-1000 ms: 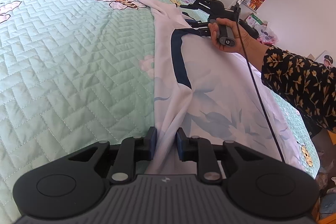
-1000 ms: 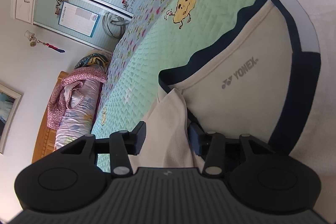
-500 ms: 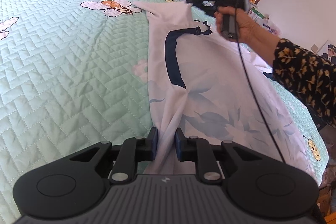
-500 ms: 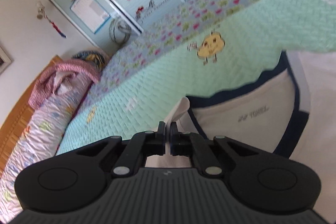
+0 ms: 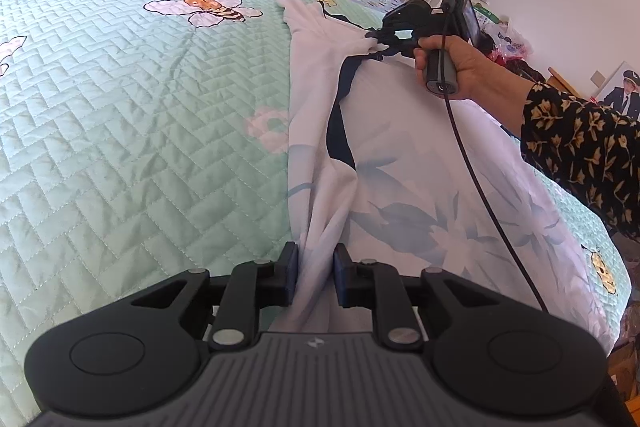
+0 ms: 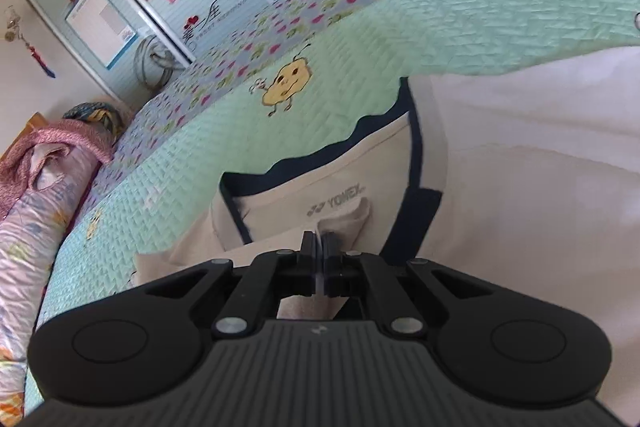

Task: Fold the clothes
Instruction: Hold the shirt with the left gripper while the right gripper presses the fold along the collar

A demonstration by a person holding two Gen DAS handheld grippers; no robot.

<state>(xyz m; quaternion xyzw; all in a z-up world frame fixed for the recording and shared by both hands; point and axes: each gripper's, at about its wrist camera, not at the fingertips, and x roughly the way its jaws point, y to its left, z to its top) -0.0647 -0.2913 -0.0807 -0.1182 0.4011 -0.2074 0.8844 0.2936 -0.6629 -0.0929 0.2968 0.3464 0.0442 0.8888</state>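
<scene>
We hold the white shirt (image 5: 404, 163) over the quilted bed (image 5: 140, 115).
Left gripper (image 5: 314, 277) jaws stay clamped on its hem; right gripper (image 6: 319, 253) jaws, apart a second ago, now pinch the collar; a cable (image 5: 476, 179) crosses the cloth.

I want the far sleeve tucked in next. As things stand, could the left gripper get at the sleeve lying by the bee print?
Probably not yet: the left gripper is shut on the shirt hem, so it would have to let go first. The sleeve itself lies uncovered.

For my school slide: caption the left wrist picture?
Both grippers pinch a white shirt on the green quilt.
</scene>
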